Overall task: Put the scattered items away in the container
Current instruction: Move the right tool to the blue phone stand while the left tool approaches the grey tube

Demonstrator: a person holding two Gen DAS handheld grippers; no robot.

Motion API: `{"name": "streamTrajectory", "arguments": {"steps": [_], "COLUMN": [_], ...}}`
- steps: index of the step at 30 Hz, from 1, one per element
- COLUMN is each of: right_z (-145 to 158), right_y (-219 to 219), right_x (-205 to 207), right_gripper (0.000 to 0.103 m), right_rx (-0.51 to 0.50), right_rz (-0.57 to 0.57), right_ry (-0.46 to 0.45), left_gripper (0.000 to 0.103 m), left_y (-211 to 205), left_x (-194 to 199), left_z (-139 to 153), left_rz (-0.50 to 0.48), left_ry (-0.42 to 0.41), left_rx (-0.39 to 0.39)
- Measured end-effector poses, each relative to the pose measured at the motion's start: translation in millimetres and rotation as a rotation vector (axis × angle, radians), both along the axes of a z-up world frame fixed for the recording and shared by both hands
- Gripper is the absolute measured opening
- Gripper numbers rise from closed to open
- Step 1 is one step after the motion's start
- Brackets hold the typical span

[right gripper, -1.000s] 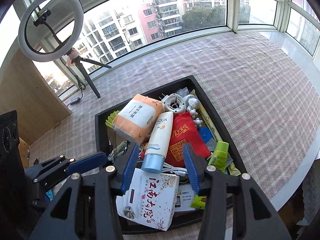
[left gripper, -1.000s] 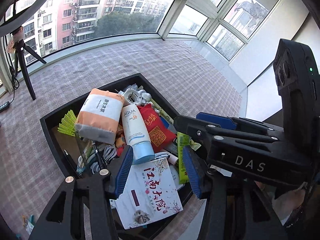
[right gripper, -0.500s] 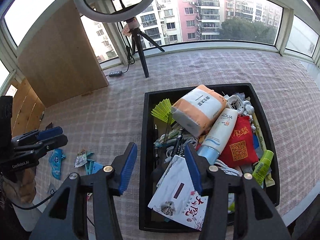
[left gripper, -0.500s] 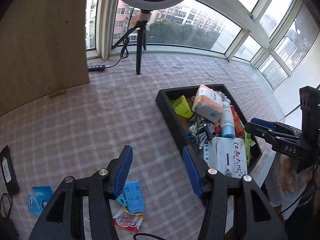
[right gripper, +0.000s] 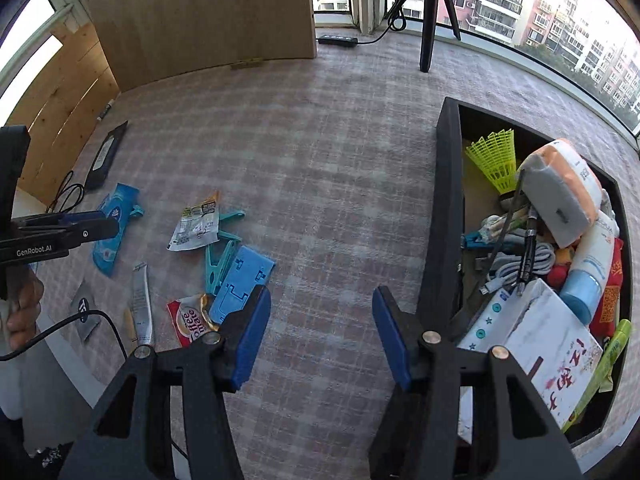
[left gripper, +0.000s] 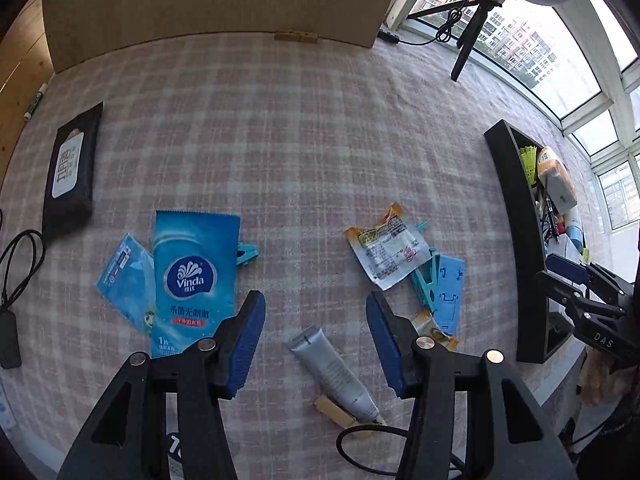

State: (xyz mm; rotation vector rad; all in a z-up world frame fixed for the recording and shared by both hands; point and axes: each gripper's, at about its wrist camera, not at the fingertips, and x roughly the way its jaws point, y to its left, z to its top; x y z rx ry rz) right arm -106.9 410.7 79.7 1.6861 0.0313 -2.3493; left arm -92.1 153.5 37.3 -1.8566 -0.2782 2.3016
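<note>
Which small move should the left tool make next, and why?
Probably lower the left tool onto the silver tube and close. The tool is open and empty, the tube lies on the cloth just below its tips, and it is not yet in the black tray.

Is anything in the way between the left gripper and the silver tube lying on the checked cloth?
Nothing visible blocks it. The left gripper is empty, its jaws apart, and the silver tube lies on the cloth in the gap between its fingers. A wooden clothespin lies partly under the tube's lower end, and a black cable loops beside it.
</note>
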Motion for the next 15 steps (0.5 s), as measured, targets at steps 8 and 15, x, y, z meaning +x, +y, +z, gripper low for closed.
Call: {"name": "streamTrajectory", "arguments": {"steps": [8, 15], "right_z": [-38.5, -57.8], "right_y": [-36.7, -50.0], "right_x": [-11.4, -20.4], "right_gripper": [0.052, 0.052], "right_rx": [0.011, -0.001], "right_rz": [-0.059, -0.108], "right_ry": [-0.125, -0.185], "left_gripper": [0.050, 0.050], "left_y": [10.8, 19.9], "left_x": [33.4, 37.9], "left_z": [-31.0, -36.9], "left_rz": [0.001, -0.002], "left_ry": [-0.095, -0.104], "left_rx": [0.005, -0.014]}}
